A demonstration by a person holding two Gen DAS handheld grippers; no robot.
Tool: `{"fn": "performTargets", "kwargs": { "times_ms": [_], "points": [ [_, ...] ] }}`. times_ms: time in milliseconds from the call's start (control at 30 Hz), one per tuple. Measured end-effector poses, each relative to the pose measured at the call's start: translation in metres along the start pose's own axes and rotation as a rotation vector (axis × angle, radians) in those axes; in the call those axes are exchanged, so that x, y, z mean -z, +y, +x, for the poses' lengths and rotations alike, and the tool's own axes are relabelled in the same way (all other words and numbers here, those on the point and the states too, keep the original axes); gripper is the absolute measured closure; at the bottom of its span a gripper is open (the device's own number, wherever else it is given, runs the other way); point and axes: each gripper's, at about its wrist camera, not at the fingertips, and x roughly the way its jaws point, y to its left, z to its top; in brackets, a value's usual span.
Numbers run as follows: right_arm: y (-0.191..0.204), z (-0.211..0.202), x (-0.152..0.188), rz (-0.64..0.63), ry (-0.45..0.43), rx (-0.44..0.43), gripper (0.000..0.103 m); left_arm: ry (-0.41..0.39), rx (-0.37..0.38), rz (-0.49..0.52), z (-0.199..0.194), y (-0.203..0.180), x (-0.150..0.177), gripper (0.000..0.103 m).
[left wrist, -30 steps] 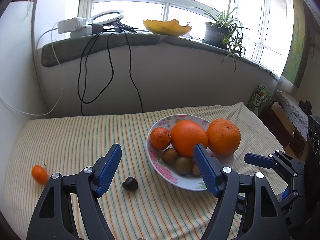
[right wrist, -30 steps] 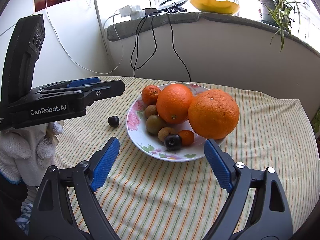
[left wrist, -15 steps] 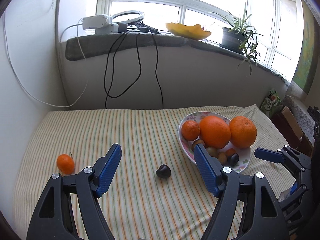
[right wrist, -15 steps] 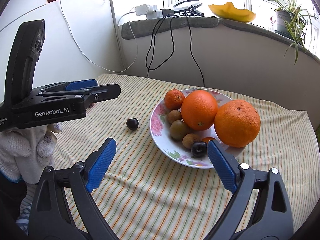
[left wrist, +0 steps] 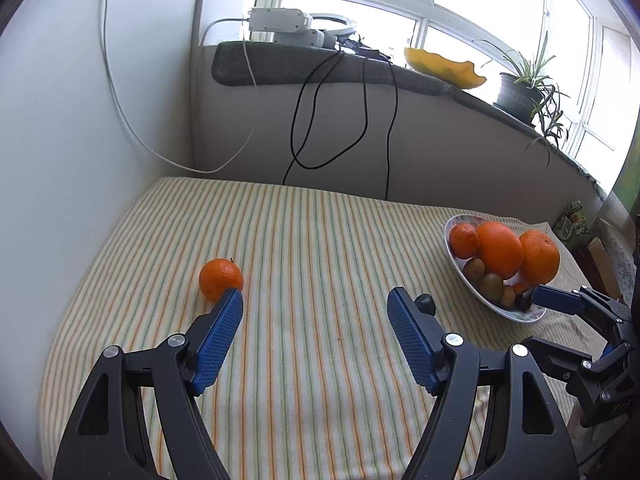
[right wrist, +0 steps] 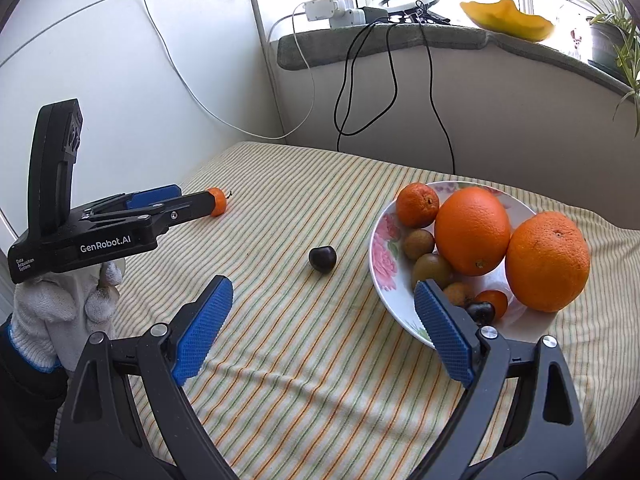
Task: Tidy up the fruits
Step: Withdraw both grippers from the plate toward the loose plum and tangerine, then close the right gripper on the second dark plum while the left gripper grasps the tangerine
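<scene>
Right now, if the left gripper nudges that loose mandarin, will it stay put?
Probably not: the mandarin looks round and sits free on flat cloth, so it may roll. The left gripper is open, and its ribbed pads should hold the peel.

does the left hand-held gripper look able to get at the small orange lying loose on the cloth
Probably yes: the left hand-held gripper is open, the small orange sits just past its left fingertip, and nothing lies between them.

Daylight pours through white-framed windows (left wrist: 440, 12) above a grey-padded sill (left wrist: 304, 68) carrying a potted plant (left wrist: 524, 88). Black cables (left wrist: 320, 120) hang down the white wall (left wrist: 80, 100). A striped cloth (left wrist: 304, 264) covers the bench.
</scene>
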Motion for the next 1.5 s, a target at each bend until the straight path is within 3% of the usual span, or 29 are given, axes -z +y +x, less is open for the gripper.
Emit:
{"fn": "performTargets", "kwargs": {
  "times_ms": [233, 333, 533, 1167, 1500],
  "points": [
    [0.010, 0.030, -0.002, 0.028, 0.049, -0.029, 0.031, 0.029, -0.013, -0.037, 0.006, 0.025, 0.011, 0.035],
    [0.012, 0.044, -0.002, 0.036, 0.077, -0.028, 0.047, 0.038, -0.010, -0.053, 0.009, 0.032, 0.011, 0.039],
    [0.009, 0.068, -0.004, 0.060, 0.117, 0.010, 0.059, 0.053, -0.019, -0.080, 0.020, 0.047, 0.010, 0.045],
    [0.024, 0.098, -0.017, -0.015, 0.146, 0.108, 0.063, 0.086, -0.042, -0.108, 0.049, 0.063, -0.003, 0.049],
    [0.032, 0.109, -0.019, -0.115, 0.169, 0.216, 0.068, 0.099, -0.059, -0.117, 0.056, 0.067, -0.005, 0.052]
  ]
}}
